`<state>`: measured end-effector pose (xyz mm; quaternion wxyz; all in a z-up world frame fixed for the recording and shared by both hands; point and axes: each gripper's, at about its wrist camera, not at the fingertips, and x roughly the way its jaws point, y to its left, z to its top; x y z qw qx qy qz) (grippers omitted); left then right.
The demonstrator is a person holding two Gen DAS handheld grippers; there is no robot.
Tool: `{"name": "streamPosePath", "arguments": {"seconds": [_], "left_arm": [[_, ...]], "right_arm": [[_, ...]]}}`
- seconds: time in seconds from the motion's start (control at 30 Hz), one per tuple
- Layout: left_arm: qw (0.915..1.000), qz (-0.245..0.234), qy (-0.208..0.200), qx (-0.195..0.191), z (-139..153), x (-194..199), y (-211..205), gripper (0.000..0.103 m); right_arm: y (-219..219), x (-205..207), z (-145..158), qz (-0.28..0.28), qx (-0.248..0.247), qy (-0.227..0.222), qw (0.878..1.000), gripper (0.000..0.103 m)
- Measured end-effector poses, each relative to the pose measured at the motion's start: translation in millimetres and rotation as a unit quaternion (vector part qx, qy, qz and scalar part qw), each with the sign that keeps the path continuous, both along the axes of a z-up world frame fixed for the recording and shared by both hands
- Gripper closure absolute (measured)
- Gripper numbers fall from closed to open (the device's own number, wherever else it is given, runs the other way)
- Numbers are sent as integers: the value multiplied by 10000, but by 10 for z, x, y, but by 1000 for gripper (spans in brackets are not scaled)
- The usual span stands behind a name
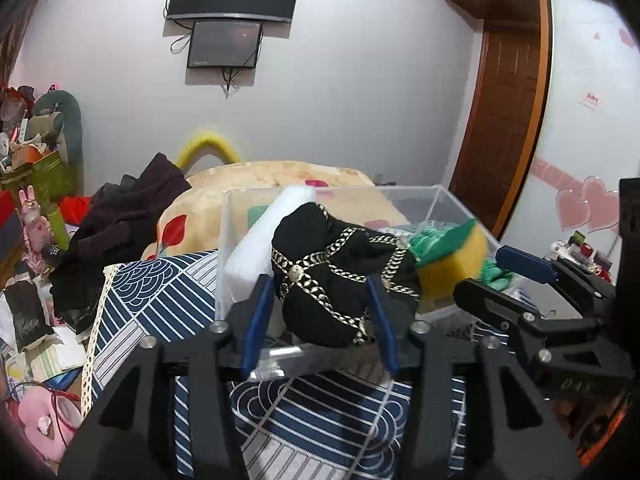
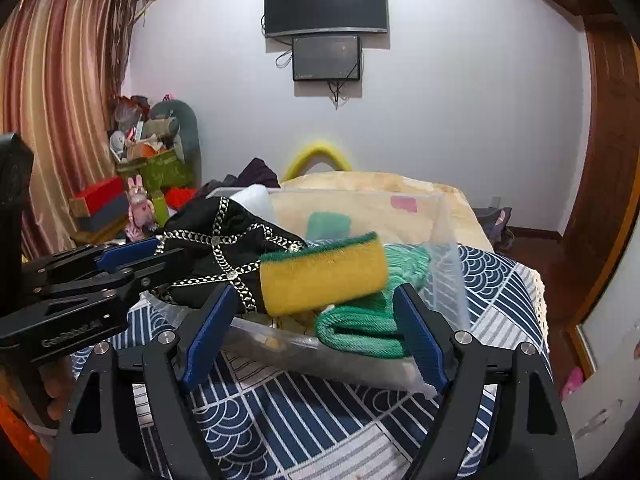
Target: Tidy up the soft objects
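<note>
A clear plastic box (image 1: 440,196) (image 2: 444,248) stands on a blue patterned cloth. It holds a white foam block (image 1: 260,236), a black hat with gold chains (image 1: 336,272) (image 2: 224,240), a yellow-green sponge (image 1: 452,256) (image 2: 320,272) and a green knitted piece (image 2: 360,324). My left gripper (image 1: 320,300) is open, its fingers on either side of the black hat at the box's near rim. My right gripper (image 2: 316,316) is open and empty in front of the sponge, which looks blurred.
The blue patterned cloth (image 2: 280,412) covers the table. Dark clothes (image 1: 120,220) lie to the left, with a blanket (image 1: 280,176) on the bed behind. Cluttered boxes and toys (image 2: 152,168) stand at the far left. A wooden door (image 1: 504,120) is on the right.
</note>
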<state>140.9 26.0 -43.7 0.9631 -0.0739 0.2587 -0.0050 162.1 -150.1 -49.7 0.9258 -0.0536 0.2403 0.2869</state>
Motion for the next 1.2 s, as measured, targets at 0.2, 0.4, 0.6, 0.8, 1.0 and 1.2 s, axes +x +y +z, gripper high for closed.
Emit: {"name": "streamPosePath", "arguments": {"seconds": [0.2,0.4,0.6,0.8,1.0,1.2], "left_arm": [[9997,-94,-245,-30,156,-237,-10,46],[9979,-177,-606,122,368,-473,-122,36],[9951,-252,-946,154,561,-691,-214,23],[9920,-197,-1237,157,673,-889,-235,8],[9893,-153,-1442,177,720,-1040,-233,3],[9892,-182,-1447,119,709,-1070,-212,3]], "right_arm": [[-161,-131,155,-46,225,-197,9995,21],[-304,-352,363,-74,473,-571,9972,15],[-385,-592,522,-183,643,-1004,9927,0],[-354,-713,582,-202,636,-1195,9906,0],[-339,-786,570,-206,666,-1238,9898,0],[-319,-816,568,-171,626,-1312,9892,0]]}}
